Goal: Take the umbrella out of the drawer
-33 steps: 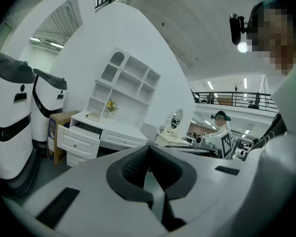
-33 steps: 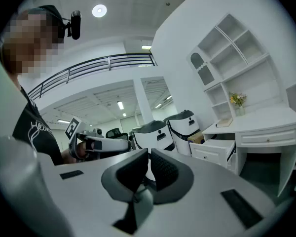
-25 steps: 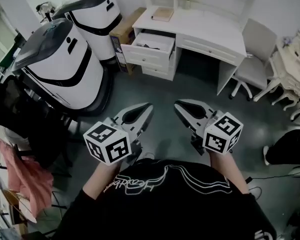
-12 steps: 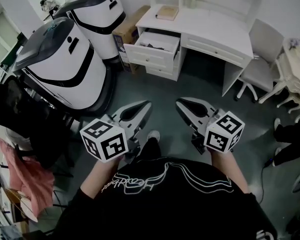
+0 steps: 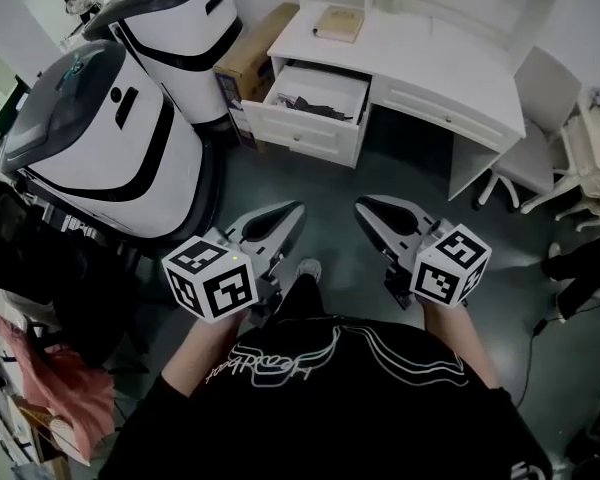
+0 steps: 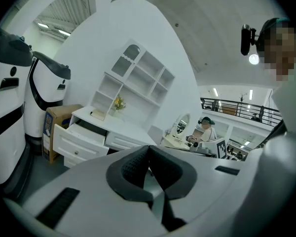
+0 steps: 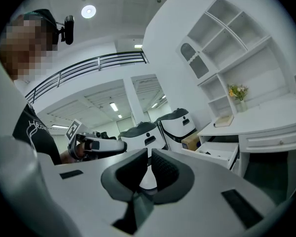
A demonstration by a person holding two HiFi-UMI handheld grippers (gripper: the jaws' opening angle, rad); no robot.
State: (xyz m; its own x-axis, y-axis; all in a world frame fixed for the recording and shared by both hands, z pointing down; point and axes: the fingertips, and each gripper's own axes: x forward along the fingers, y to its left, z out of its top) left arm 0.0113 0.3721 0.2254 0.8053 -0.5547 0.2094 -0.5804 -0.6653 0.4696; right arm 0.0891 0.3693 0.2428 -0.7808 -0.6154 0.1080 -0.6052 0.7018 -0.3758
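Left claw (image 5: 296, 209): grey moulded shell with ribbed dark pads; the pads are pressed together with nothing between them. Sits lower centre of frame.
Right claw (image 5: 361, 209): same build, pads pressed together and holding nothing. It is just beside the other claw and does not touch it.
Umbrella (image 5: 310, 104): dark, crumpled-looking shape lying inside the open drawer, upper centre, well apart from both claws.
Drawer (image 5: 298, 133): white panelled front with a small knob, pulled out from the bench.
Bench (image 5: 440, 58): white, with a smooth top; a tan book (image 5: 338, 23) lies near its back edge.
Floor (image 5: 380, 183): dark grey and smooth; an open stretch runs from the claws to the drawer front.
Flanks: rounded white-and-black machines (image 5: 110, 143) at upper left, a cardboard box (image 5: 252, 56) beside the drawer, a pale chair (image 5: 546, 86) at upper right.
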